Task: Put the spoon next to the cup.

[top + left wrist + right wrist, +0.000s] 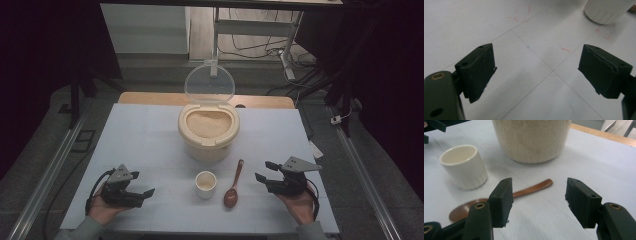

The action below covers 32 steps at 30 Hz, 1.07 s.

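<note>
From where I stand, the person's right gripper [266, 171] sits just to the right of the brown wooden spoon [233, 185], its jaws spread wide and holding nothing. In the right gripper view the spoon [499, 200] lies flat on the white worktop [145, 150], its handle running past the gap between the jaws and its bowl off to the lower left. The small cream ceramic cup [205, 184] stands empty just beside the spoon's bowl, and behind both is the big cream plastic rice bin [208, 131] with its clear round lid [209, 84] tipped up and the grain exposed.

The left gripper [142, 195] rests left of the cup, jaws likewise apart and empty; its own view catches the cup's base [605, 11] at the top right.

The step in hand looks like picking up the spoon. To do it well, I'd say the right jaws should come down over the handle towards its upper half, away from the bowl, and straddle it squarely. A flat, thin handle lying on the worktop is easy to skid, so the jaw tips need to reach right down to the surface before closing. Keeping clear of the cup matters, since a nudge would tip it.
</note>
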{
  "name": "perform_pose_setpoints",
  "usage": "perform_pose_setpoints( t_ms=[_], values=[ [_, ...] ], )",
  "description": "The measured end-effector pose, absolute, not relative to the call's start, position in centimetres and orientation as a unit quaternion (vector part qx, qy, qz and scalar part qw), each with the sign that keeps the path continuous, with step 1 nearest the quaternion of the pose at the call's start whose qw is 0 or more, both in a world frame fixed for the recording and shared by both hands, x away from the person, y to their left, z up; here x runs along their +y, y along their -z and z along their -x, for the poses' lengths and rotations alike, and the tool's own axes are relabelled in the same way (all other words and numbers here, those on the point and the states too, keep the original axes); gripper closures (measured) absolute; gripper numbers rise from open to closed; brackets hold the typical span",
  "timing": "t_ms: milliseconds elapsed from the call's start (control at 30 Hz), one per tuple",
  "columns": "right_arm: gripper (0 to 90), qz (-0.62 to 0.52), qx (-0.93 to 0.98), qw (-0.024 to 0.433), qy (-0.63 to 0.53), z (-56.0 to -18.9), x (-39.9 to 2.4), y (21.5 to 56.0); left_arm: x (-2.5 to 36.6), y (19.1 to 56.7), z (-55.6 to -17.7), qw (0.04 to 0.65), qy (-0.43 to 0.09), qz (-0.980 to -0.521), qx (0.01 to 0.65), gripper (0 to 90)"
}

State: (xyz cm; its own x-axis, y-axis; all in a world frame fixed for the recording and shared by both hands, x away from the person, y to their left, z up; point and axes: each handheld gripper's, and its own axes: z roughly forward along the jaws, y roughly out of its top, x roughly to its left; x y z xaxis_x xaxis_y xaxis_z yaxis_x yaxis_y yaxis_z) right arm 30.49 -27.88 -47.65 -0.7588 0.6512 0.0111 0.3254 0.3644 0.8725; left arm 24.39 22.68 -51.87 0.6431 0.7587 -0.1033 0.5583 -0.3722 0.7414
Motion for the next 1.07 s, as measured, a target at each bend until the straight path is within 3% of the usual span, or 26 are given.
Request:
perform_pose_setpoints(
  t_ms=[333,1067],
  values=[
    [39.7,-0.303,0.813,0.186,-0.461,-29.3,-30.5,48.5,22.7,51.8,-24.4,0.393,-0.132,-0.817,0.401,13.9],
    [39.5,-0.289,0.822,0.184,-0.454,-29.3,-30.9,48.6,23.0,51.7,-24.4,0.397,-0.146,-0.813,0.4,13.3]
  ],
)
